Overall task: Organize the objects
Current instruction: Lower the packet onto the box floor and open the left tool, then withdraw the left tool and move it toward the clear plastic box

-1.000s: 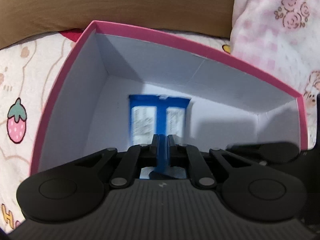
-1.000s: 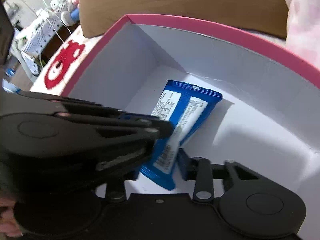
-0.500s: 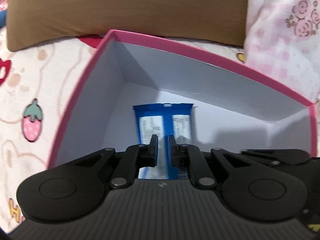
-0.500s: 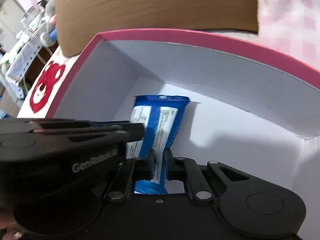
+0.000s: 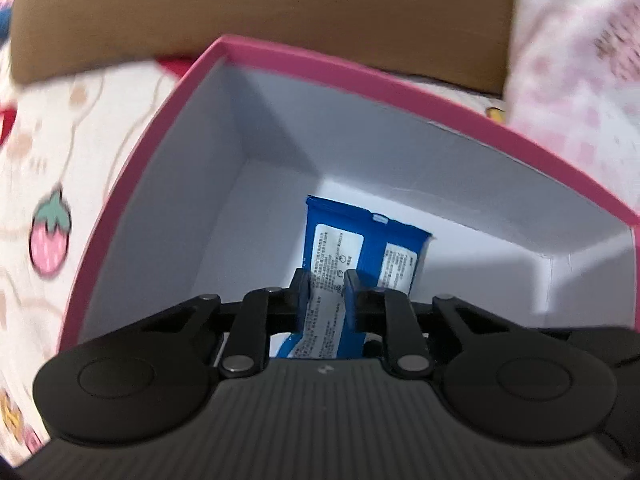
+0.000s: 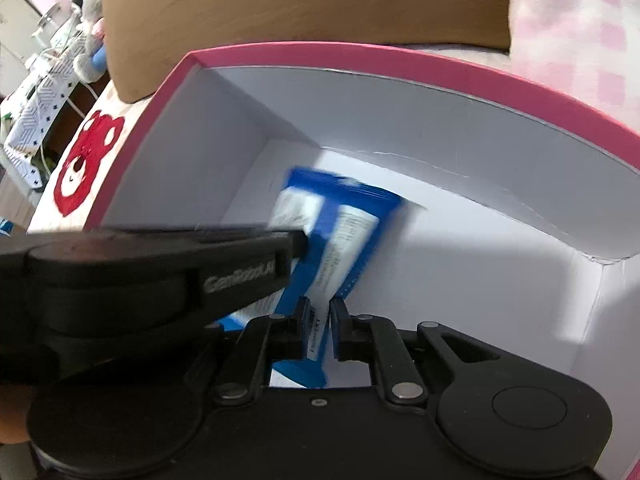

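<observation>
Inside the pink-rimmed box [image 5: 384, 84], a blue snack packet [image 5: 352, 248] lies lengthwise ahead of the left gripper [image 5: 327, 285], whose narrowly parted fingers straddle its near end, while the right gripper [image 6: 319, 312], nearly closed, holds nothing.

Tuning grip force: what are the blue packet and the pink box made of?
Blue packet: looks like thin glossy plastic film, judging by the crimped end seal, creases and printed white label panels.
Pink box: likely matte paperboard, with pink outside and rim, plain white inside, and sharp folded corners with a visible seam. Neither is certain from looks alone.
</observation>
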### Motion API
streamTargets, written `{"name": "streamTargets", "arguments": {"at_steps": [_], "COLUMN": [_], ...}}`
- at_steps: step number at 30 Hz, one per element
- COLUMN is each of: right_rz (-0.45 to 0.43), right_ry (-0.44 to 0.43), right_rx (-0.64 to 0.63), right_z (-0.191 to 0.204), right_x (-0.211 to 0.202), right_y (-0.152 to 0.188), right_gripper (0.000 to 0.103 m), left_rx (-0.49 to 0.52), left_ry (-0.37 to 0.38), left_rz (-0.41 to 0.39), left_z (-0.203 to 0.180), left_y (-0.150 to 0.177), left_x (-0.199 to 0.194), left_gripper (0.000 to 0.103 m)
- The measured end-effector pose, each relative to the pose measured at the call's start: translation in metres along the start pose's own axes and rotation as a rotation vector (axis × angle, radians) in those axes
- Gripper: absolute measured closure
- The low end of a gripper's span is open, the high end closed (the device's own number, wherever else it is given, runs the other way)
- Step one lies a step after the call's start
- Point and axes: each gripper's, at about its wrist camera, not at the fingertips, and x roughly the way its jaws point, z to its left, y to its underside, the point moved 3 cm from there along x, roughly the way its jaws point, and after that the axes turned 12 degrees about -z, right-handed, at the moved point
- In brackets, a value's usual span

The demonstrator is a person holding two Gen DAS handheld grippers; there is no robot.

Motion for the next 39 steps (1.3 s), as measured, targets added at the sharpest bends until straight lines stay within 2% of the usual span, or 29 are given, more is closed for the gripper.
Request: {"name": "streamTargets", "arguments": {"at_steps": [3,4,7,9,11,13,14,20,24,26,29,31,34,35,37,39], "right_rz": [-0.013,-0.021,-0.026,-0.009,-0.026,-0.037,-0.049,-0.105,-0.137,-0.153,-0.17,-0.187,-0.183,-0.18,-0.179,-0.175], "right_ry": [-0.019,-0.021,0.046,0.088,0.08,0.061,0.057,0.039,0.042,0.067,0.082,0.087,0.071,0.069,0.056,0.047], "right_rx": [0.018,0.016,-0.051,-0.102,-0.143,-0.137,-0.141,-0.161,-0.189,-0.201,-0.225,-0.209,-0.17,-0.158,-0.152,-0.165], "right_z": [-0.005,-0.005,0.002,0.008,0.012,0.012,0.012,0.008,0.012,0.015,0.02,0.021,0.019,0.019,0.019,0.02], "right_x": [0.001,-0.001,-0.012,-0.021,-0.035,-0.049,-0.056,-0.101,-0.134,-0.148,-0.164,-0.177,-0.192,-0.197,-0.21,-0.22], "right_y": [0.0,0.0,0.0,0.001,0.001,0.001,0.001,0.002,0.006,0.013,0.021,0.025,0.032,0.035,0.042,0.049], "right_gripper": [0.09,0.086,0.079,0.079,0.076,0.066,0.065,0.056,0.045,0.04,0.039,0.033,0.028,0.021,0.02,0.02], "left_rx": [0.0,-0.007,-0.014,0.014,0.049,0.068,0.073,0.11,0.127,0.134,0.141,0.153,0.172,0.164,0.155,0.177], "left_ry": [0.006,-0.001,-0.016,-0.027,-0.017,-0.02,-0.015,0.017,0.02,0.02,0.032,0.027,0.028,0.044,0.065,0.056], "left_rz": [-0.012,-0.01,-0.005,-0.008,-0.021,-0.046,-0.051,-0.052,-0.048,-0.043,-0.025,-0.029,-0.026,-0.014,-0.024,-0.045], "left_z": [0.002,0.005,0.009,0.008,0.001,-0.002,-0.004,-0.015,-0.022,-0.026,-0.032,-0.037,-0.051,-0.054,-0.06,-0.065], "left_y": [-0.001,-0.001,-0.001,-0.002,-0.005,-0.009,-0.01,-0.016,-0.017,-0.015,-0.009,-0.004,-0.002,-0.002,-0.001,0.002], "left_x": [-0.001,-0.002,-0.009,-0.018,-0.027,-0.04,-0.047,-0.1,-0.133,-0.147,-0.169,-0.184,-0.202,-0.208,-0.221,-0.234], "left_gripper": [0.086,0.086,0.085,0.081,0.076,0.067,0.064,0.06,0.054,0.048,0.045,0.043,0.042,0.042,0.039,0.036]}}
